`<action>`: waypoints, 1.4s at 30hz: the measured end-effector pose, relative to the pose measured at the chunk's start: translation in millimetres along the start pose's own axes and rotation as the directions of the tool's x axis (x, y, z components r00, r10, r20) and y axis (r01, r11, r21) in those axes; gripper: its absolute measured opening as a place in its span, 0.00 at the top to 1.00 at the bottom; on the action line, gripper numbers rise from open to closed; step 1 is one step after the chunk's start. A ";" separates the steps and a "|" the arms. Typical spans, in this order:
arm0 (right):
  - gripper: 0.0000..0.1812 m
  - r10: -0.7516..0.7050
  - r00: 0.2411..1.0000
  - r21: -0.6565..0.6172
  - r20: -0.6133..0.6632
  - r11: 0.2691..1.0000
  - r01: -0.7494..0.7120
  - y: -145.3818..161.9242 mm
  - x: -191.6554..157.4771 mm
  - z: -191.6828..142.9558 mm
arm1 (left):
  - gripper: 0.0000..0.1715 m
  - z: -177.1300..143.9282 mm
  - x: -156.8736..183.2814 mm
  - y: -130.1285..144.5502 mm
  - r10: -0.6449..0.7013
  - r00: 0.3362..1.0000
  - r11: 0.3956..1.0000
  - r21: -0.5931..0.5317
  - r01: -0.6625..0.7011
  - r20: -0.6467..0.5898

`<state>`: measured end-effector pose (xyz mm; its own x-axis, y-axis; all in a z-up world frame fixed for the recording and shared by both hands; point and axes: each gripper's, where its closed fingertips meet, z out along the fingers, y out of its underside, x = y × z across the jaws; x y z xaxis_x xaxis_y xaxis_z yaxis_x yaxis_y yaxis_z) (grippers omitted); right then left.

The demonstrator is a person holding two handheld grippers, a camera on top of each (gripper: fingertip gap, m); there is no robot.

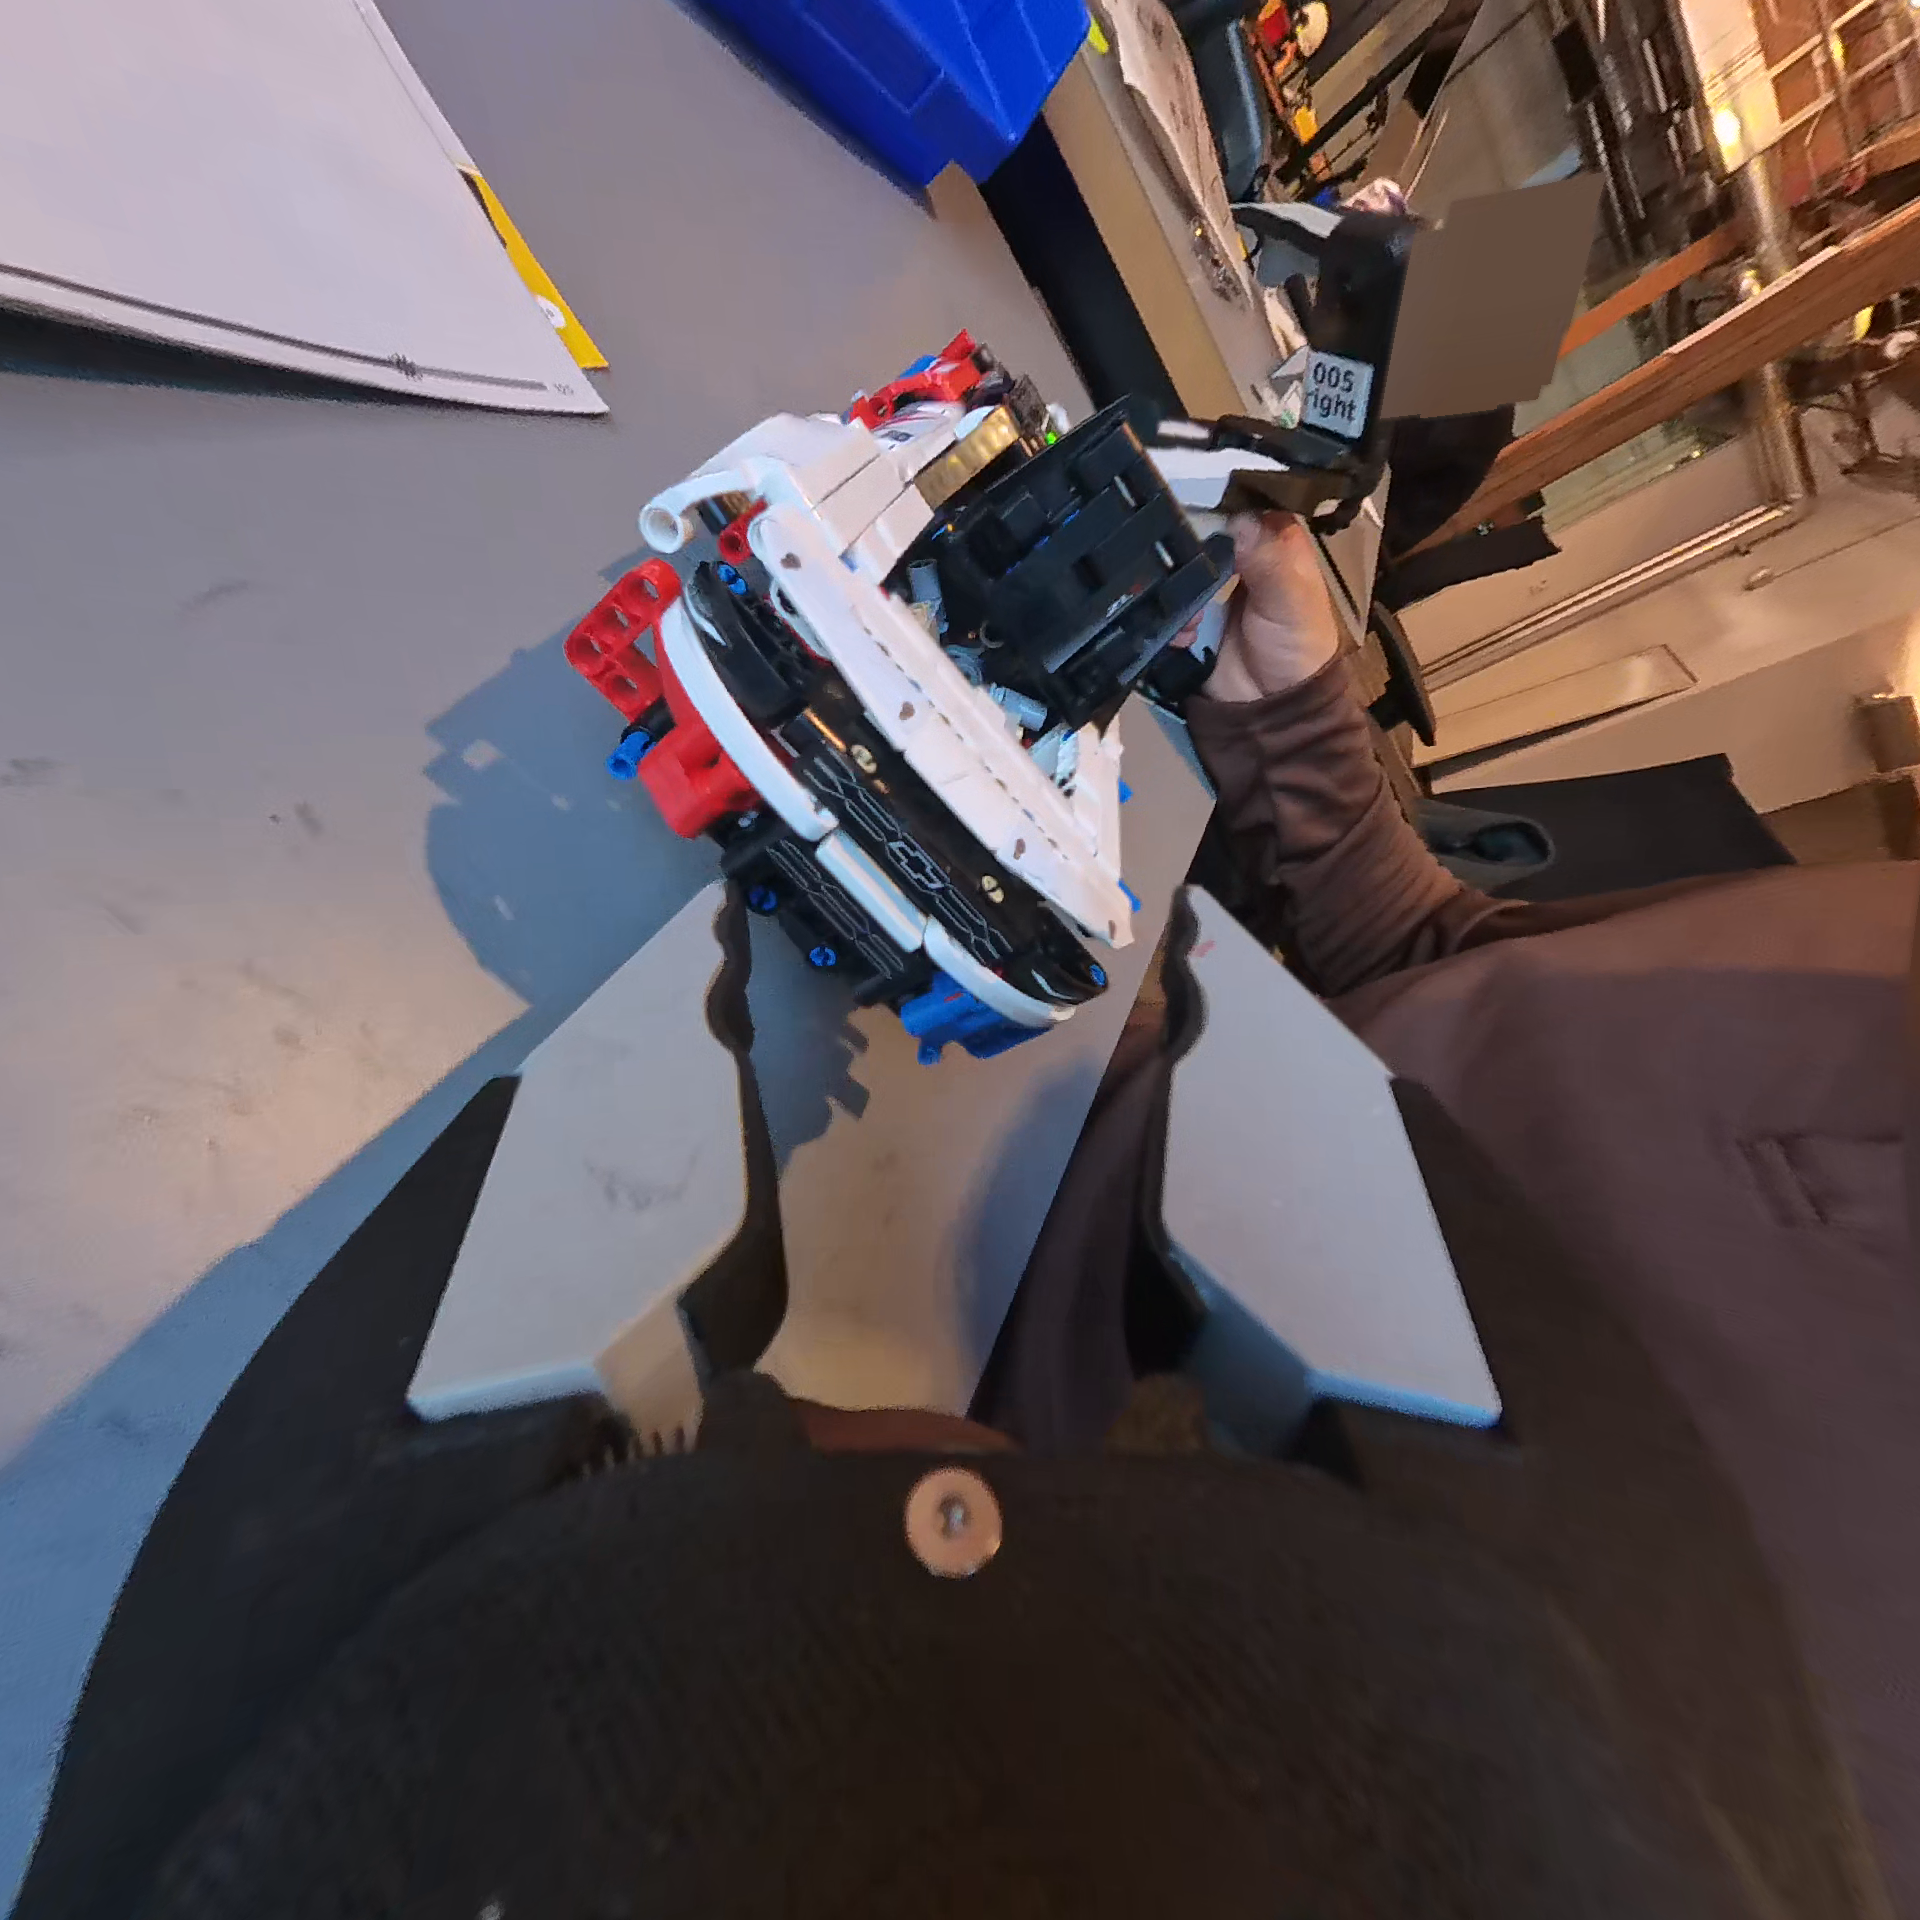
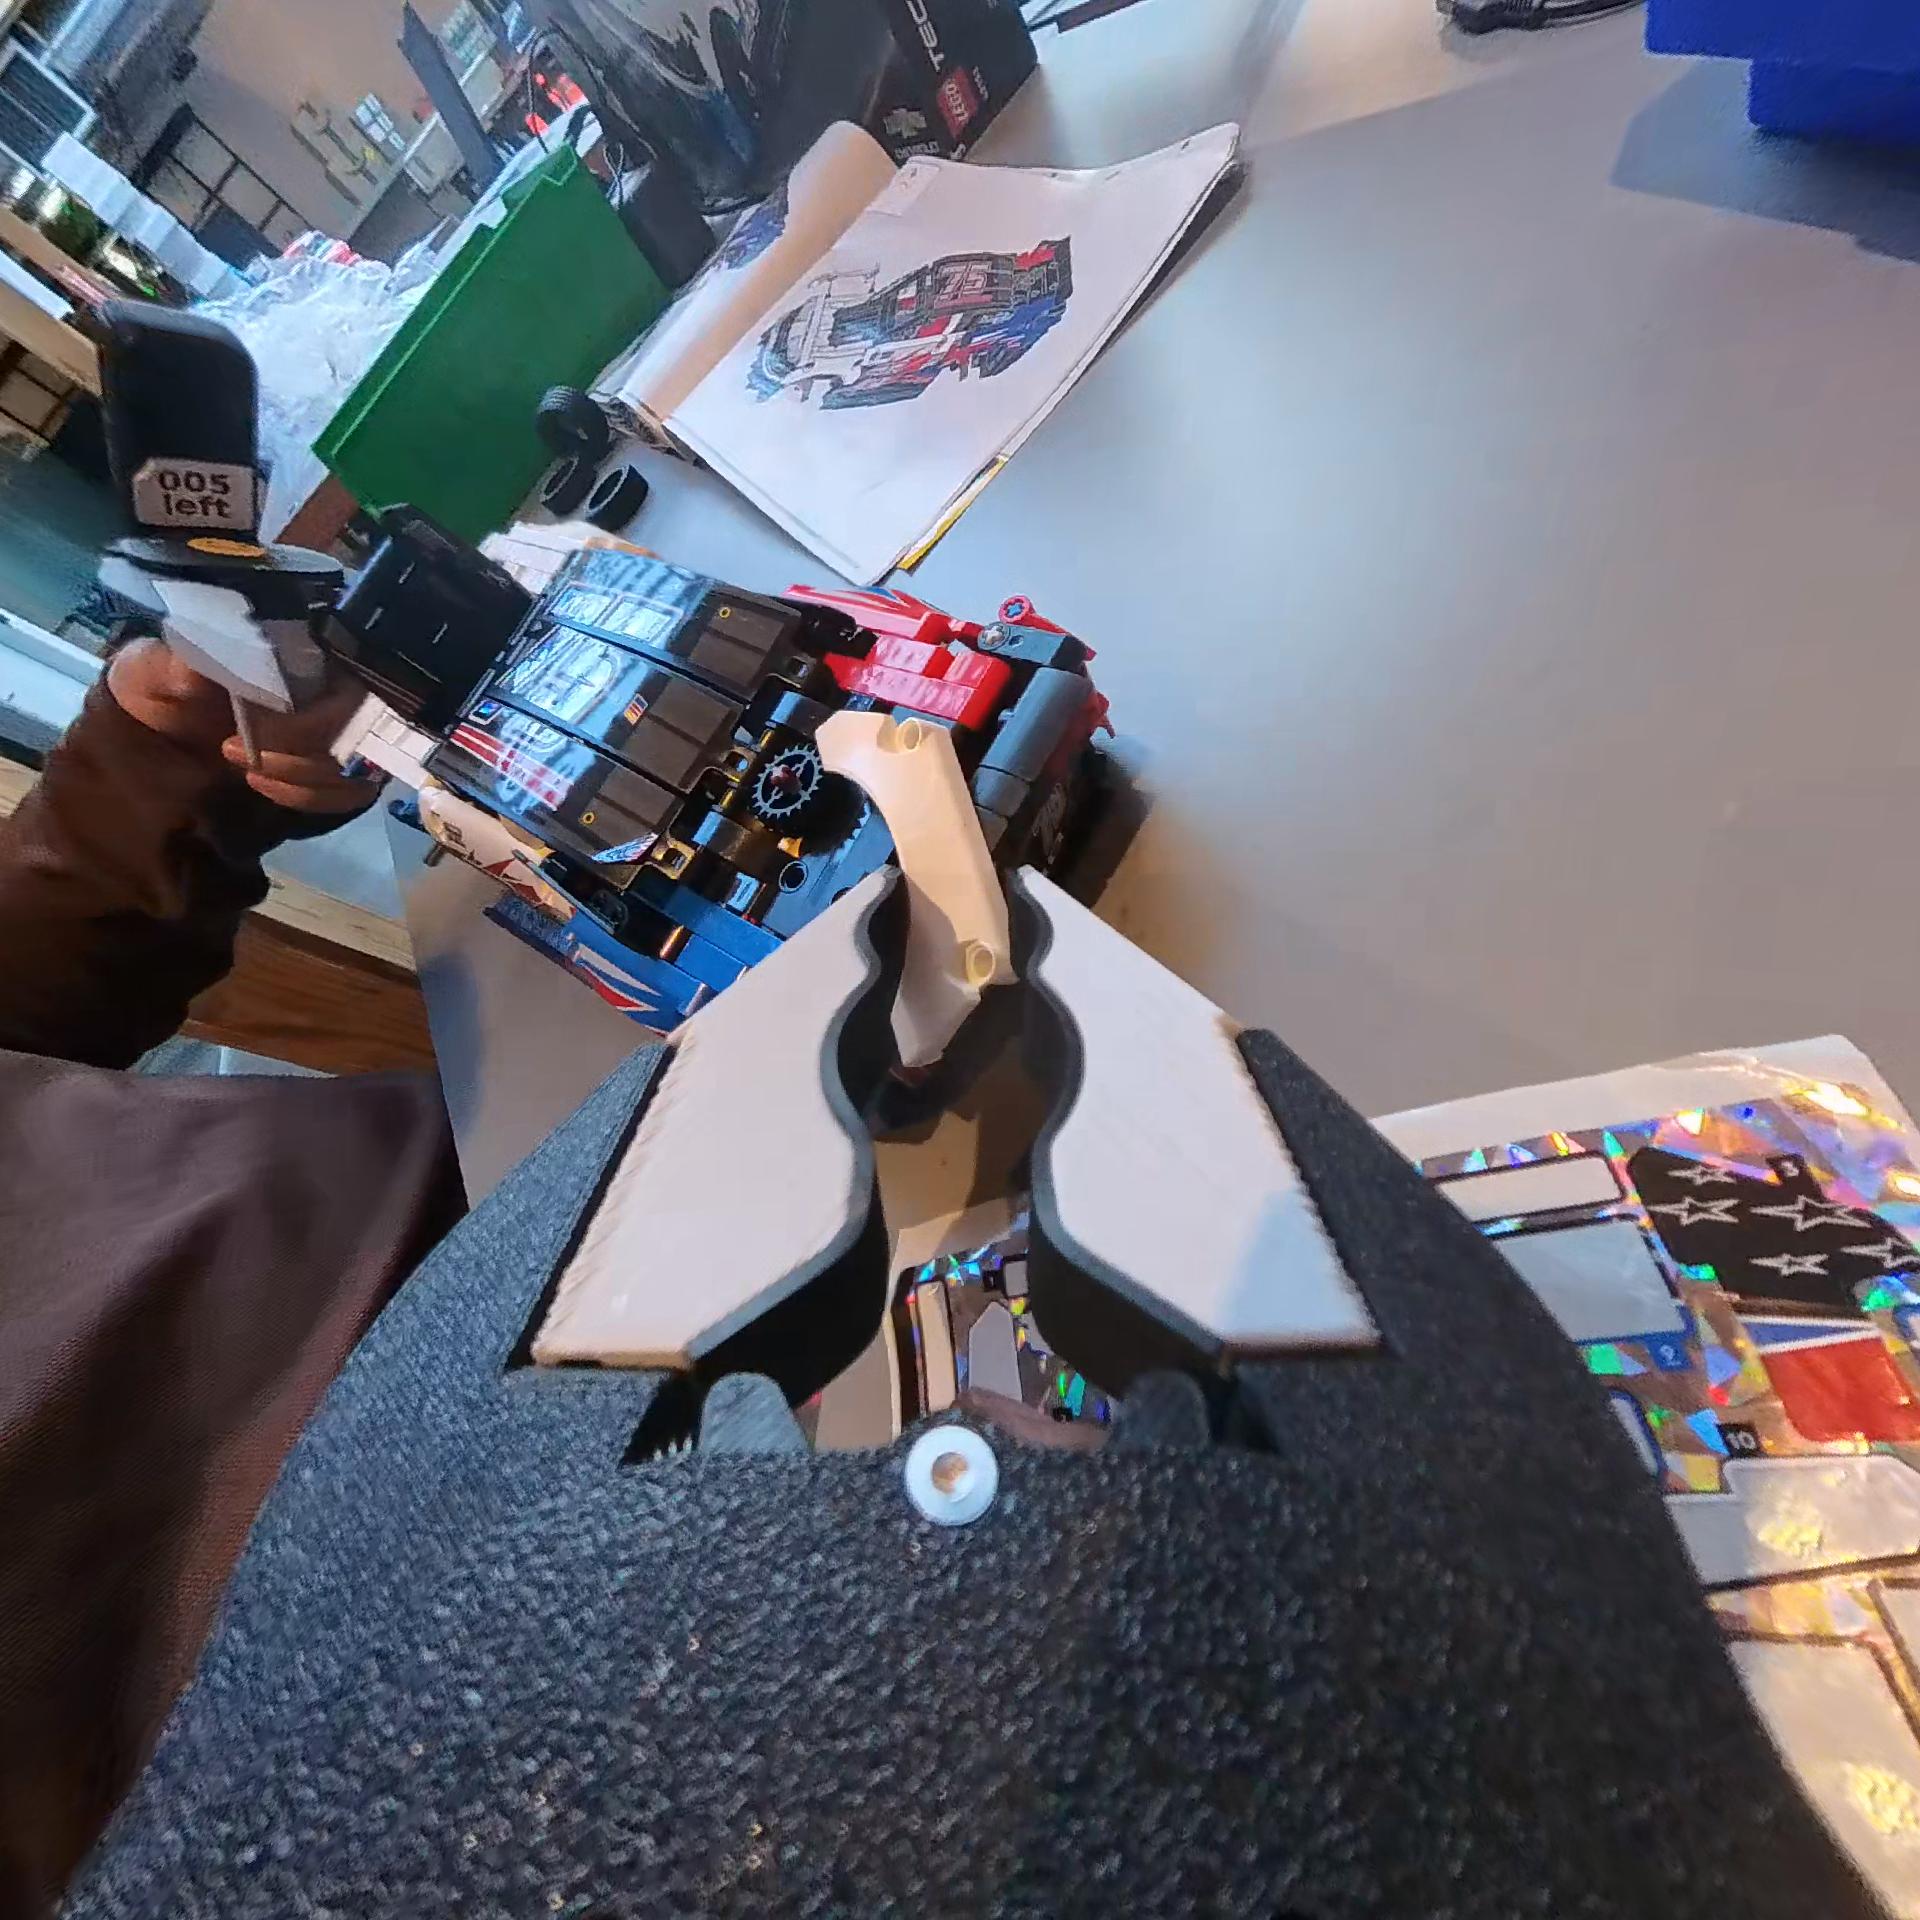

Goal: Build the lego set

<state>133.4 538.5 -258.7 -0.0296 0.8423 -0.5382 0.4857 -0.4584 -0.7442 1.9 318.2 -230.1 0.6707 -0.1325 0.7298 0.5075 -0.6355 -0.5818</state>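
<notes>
The white, black, red and blue lego car sits tilted on the grey table. My left gripper has its jaws wide, one on each side of the car's nose, and grips it. It also shows in the right wrist view. My right gripper is shut on a white curved panel. The panel's far end rests against the car beside a black gear near the rear. In the left wrist view the right gripper is behind the car.
An open instruction booklet lies behind the car, with black tyres and a green bin beside it. A shiny sticker sheet lies at the right. A blue bin stands at the back. The table edge runs by my sleeve. Some 25 centimeters of space lies between my two pairs of fingers.
</notes>
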 end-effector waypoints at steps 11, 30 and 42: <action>0.90 -0.108 0.987 0.015 -0.115 0.994 0.110 -12.7 1.6 -9.8 | 0.60 -2.6 -19.0 3.7 -0.019 1.000 0.999 0.025 0.019 -0.008; 0.90 -0.970 0.231 -0.200 -0.072 0.241 0.950 37.4 -193.4 108.8 | 0.72 4.8 45.7 16.0 0.704 0.710 0.698 -0.203 -0.687 0.016; 0.88 -0.979 0.165 -0.099 -0.123 0.177 0.979 40.6 -191.5 119.5 | 0.76 22.5 37.7 17.9 0.774 0.633 0.604 -0.281 -0.746 -0.017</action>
<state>54.4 324.7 -233.1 -0.3729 0.6224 0.6881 0.1435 0.7714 -0.6200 48.4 318.9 -221.1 0.8081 -0.5888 0.0179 -0.3456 -0.4984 -0.7951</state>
